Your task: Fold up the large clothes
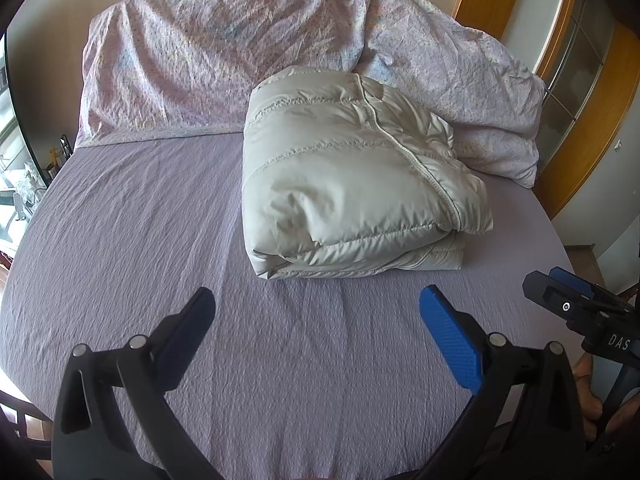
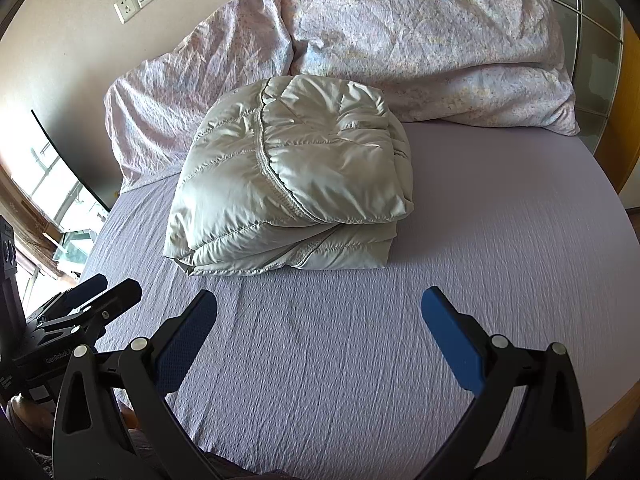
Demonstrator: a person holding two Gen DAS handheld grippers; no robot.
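Springback is the main hazard here: the puffy down jacket (image 1: 352, 176) sits as a thick folded bundle on the bed (image 1: 160, 264), and its trapped air could push the top layer up, so the fold may slump open if nothing presses it flat. In the left wrist view the bundle lies at about 12 to 1 o'clock, ahead of the left claw (image 1: 316, 304), apart from it; in the right wrist view it lies at about 11 o'clock from the right claw (image 2: 318, 304). Both claws are spread wide, holding nothing, hovering over the lilac sheet near the bed's front edge.

The slick shell is a second risk: a pinch on the outer layer alone would likely slide off or drag only that layer, skewing the stack. The zipper seam (image 2: 276, 176) runs across the top flap, and a claw tip catching there could tug the flap sideways. The far edge of the bundle touches or nearly touches the rumpled floral duvet (image 1: 224, 56) at 12 o'clock, so a forward push could ride the jacket up onto it. The fold looks essentially finished.
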